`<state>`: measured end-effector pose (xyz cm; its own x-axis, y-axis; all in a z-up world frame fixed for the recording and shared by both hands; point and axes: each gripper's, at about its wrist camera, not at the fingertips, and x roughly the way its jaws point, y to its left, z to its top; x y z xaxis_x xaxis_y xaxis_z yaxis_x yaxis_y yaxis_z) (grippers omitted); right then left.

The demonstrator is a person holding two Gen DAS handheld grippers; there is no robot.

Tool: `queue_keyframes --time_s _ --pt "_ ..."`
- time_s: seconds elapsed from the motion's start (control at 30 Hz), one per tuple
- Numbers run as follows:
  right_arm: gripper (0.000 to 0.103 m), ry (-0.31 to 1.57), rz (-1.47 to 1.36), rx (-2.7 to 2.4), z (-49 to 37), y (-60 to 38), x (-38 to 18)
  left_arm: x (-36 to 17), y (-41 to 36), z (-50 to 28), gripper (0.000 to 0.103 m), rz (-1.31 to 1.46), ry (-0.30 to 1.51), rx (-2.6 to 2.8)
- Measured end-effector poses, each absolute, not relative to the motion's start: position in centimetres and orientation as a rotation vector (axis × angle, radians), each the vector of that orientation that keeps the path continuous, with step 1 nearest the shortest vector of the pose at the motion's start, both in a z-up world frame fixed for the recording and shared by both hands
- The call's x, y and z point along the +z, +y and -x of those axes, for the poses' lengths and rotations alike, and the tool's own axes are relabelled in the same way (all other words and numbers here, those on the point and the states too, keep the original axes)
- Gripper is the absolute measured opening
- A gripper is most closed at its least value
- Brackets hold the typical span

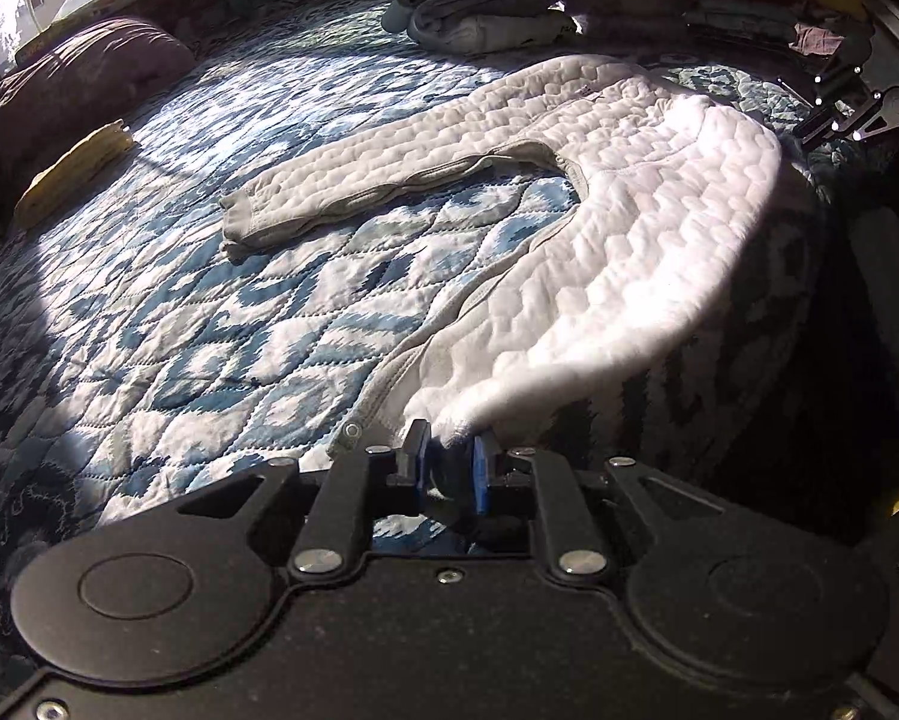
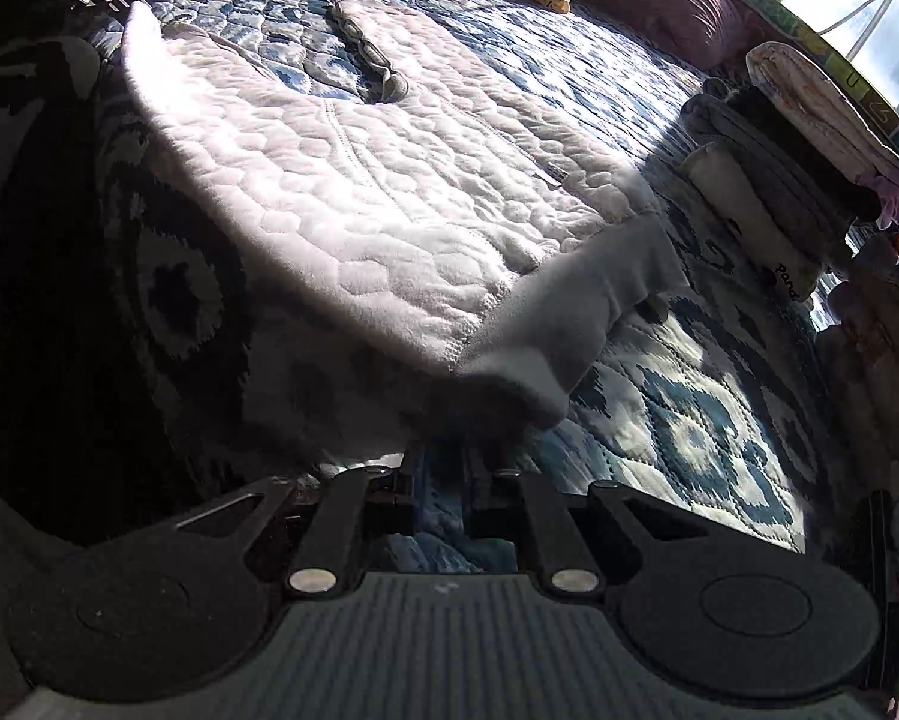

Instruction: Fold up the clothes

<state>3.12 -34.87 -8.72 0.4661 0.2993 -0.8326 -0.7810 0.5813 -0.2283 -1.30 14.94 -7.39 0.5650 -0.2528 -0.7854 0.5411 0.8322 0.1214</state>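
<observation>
Now both grippers pinch one edge of the white quilted sweatshirt (image 1: 647,228) over the blue quilt (image 1: 209,324): the left gripper (image 1: 449,450) at the shoulder end, the right gripper (image 2: 449,456) at the ribbed hem. Its sleeve (image 1: 353,192) stretches across the quilt away from both, so the fold likely carries the held edge toward it.

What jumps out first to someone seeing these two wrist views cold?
The white quilted sweatshirt spread in sun across the blue patterned bedspread, one sleeve stretched out toward the yellow folded item. Each gripper pinches a corner of it: the left gripper at one end, the right gripper at the ribbed hem. Behind it sit stacks of folded clothes at the far edge of the bed.
</observation>
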Motion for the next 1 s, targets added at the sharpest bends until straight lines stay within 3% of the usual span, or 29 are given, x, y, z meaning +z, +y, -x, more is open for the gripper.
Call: queue_keyframes --time_s 0.03,0.1,0.17,0.27,0.37,0.47,0.63,0.8,0.9,0.93,0.97,1.0 --pt "0.017 0.847 0.645 0.720 -3.0 -35.3 -8.7 -7.3 15.5 1.7 0.037 -0.349 0.862 -0.479" --pt "0.023 0.866 0.540 0.699 -3.2 -36.9 -8.4 -6.9 16.8 2.3 0.047 -0.269 0.859 -0.462" --pt "0.034 0.879 0.365 0.670 -3.9 -38.8 -7.9 -6.4 18.6 2.4 0.048 -0.124 0.843 -0.404" --pt "0.042 0.898 0.029 0.620 -5.7 -41.6 -7.6 -6.3 21.2 1.6 0.048 0.120 0.831 -0.299" --pt "0.053 0.910 -0.330 0.569 -7.6 -43.7 -8.6 -8.1 22.9 0.0 0.048 0.411 0.885 -0.239" --pt "0.067 0.903 -0.620 0.517 -9.2 -44.4 -10.4 -10.5 22.4 -1.1 0.048 0.531 0.956 -0.197" --pt "0.069 0.926 -0.897 0.378 -10.0 -45.0 -14.7 -11.5 21.1 -1.2 0.048 0.605 0.933 -0.168" --pt "0.065 0.851 -1.095 0.349 -8.8 -44.9 -17.1 -11.7 20.7 -0.5 0.032 0.656 0.925 -0.168" --pt "0.056 0.824 -1.148 0.354 -9.2 -43.9 -17.6 -12.4 20.1 -0.4 0.022 0.690 0.921 -0.164" --pt "0.043 0.819 -1.156 0.361 -9.4 -43.5 -17.8 -12.4 19.8 -0.6 0.017 0.681 0.921 -0.162" --pt "0.019 0.820 -1.102 0.370 -9.6 -42.8 -17.3 -12.3 19.4 -0.7 0.016 0.664 0.920 -0.159" --pt "0.010 0.820 -1.040 0.378 -9.9 -42.1 -16.9 -12.2 19.1 -0.9 0.014 0.639 0.916 -0.156"
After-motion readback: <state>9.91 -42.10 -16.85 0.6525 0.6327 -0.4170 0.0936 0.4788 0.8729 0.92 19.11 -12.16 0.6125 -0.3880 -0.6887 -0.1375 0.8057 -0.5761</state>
